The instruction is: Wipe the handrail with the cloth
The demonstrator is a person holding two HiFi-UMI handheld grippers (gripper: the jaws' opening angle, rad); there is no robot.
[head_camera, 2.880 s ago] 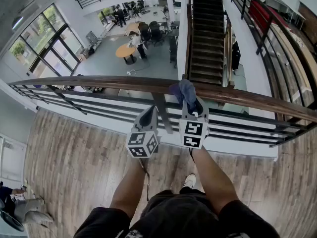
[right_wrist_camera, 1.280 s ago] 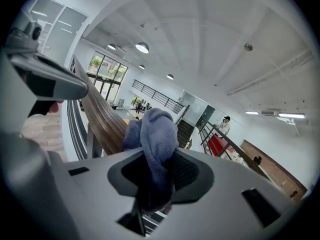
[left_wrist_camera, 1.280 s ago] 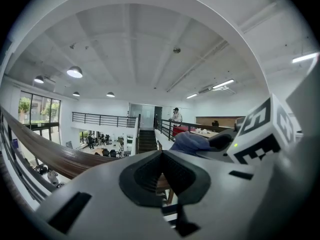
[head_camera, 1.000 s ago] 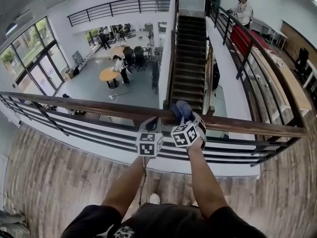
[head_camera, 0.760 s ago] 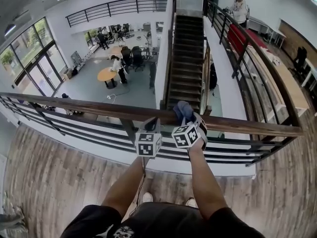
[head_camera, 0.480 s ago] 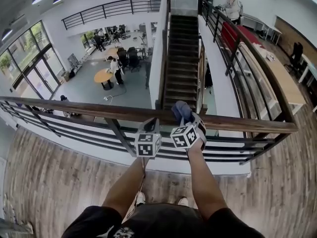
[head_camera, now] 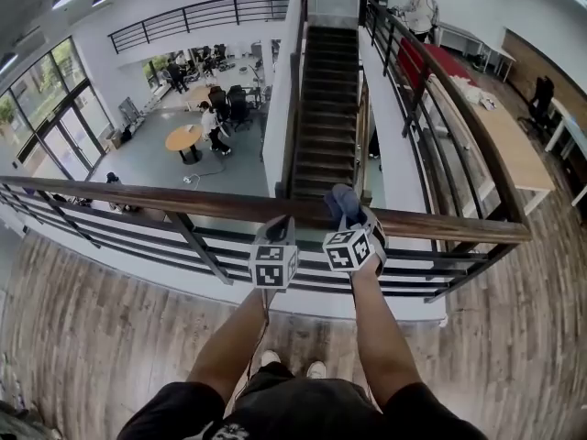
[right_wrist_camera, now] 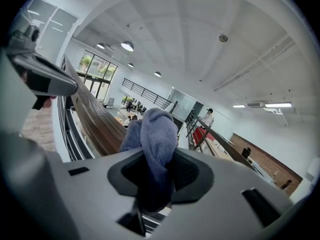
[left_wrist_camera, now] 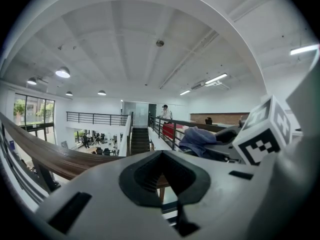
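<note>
A wood-plank floor (head_camera: 92, 337) runs up to a black metal railing (head_camera: 138, 236) topped by a brown wooden handrail (head_camera: 183, 200), which crosses the head view from left to right. Beyond it the room opens onto a lower hall with a round table (head_camera: 183, 138), office chairs and several people. A dark staircase (head_camera: 323, 108) leads down to the hall. A person (head_camera: 420, 12) in a white top stands by the far railing.

The cloth (head_camera: 342, 200) is blue-grey terry, bunched into a soft upright fold. The right gripper (head_camera: 354, 220) has its jaws pinching the cloth's lower part, and the cloth sits over the top of the handrail, right of the staircase line. The left gripper (head_camera: 282, 222) is just beside it, jaws pressed together with nothing between them, tip at the handrail's near edge.
</note>
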